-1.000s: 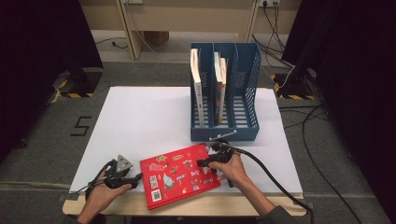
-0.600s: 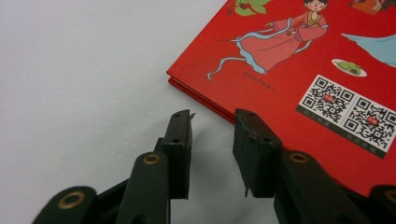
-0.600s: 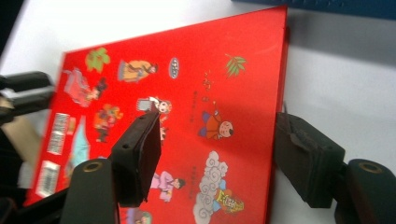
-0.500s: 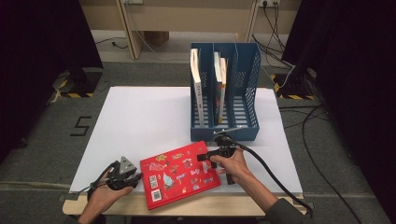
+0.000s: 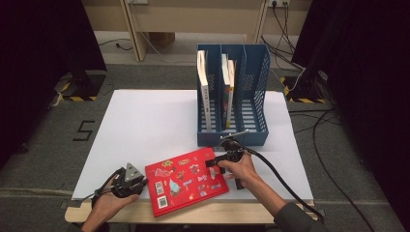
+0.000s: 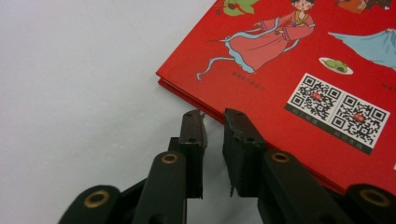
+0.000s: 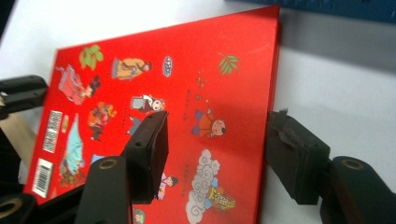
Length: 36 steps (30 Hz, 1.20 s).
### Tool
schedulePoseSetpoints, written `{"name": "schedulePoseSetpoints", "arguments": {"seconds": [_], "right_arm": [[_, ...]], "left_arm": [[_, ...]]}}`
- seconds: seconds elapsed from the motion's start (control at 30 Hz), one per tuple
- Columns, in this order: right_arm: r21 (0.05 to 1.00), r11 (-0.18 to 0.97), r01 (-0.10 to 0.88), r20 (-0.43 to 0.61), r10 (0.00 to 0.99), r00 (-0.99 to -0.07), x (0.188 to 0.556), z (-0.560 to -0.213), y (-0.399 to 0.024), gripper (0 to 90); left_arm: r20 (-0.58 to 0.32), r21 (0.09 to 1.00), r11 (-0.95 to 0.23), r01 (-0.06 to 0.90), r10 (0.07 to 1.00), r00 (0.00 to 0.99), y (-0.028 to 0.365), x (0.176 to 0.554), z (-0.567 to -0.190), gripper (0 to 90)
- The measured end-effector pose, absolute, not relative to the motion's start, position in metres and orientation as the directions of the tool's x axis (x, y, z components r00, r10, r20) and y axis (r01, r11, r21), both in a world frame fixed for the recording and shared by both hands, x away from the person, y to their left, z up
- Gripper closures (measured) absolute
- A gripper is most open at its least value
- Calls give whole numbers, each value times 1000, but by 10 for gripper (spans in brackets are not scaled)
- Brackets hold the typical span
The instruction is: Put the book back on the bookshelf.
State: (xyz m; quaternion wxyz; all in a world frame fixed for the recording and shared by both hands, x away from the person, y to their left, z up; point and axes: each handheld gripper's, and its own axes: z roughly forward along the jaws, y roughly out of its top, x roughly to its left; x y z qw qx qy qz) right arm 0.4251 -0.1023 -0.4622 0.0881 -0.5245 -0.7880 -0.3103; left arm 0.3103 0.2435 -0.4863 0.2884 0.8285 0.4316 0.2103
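High view: the red book (image 5: 186,180) lies flat at the near edge of the white table (image 5: 145,121), just in front of the blue rack (image 5: 241,87); the left gripper (image 5: 129,180) sits at its left edge, the right gripper (image 5: 218,159) at its far right corner. Left gripper view: the jaws are pressed nearly together, empty, tips at the book's (image 6: 299,70) edge. Right gripper view: the jaws stand spread and have just been closing; one hangs over the cover (image 7: 187,116), the other past the book's edge over the table, neither pad pressing.
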Motion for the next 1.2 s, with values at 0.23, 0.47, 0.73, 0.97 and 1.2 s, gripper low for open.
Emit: {"name": "schedulePoseSetpoints", "arguments": {"seconds": [0.23, 0.47, 0.73, 0.97, 1.2], "right_arm": [[395, 282, 874, 431, 784, -447, 427, -466, -101, 451], [386, 229, 894, 450, 799, -399, 421, -465, -97, 360], [363, 208, 908, 485, 790, -375, 408, -465, -98, 324], [366, 218, 905, 530, 750, -395, 409, -465, -96, 356], [368, 288, 884, 485, 752, -446, 413, -456, -95, 420]], "left_arm": [[108, 663, -454, 596, 845, 524, 245, 311, -487, 646], [76, 664, -441, 604, 844, 532, 245, 311, -487, 714], [62, 672, -421, 609, 852, 520, 243, 310, -488, 772], [60, 670, -419, 614, 854, 517, 243, 311, -488, 771], [55, 671, -416, 614, 854, 518, 244, 311, -488, 770]]}}
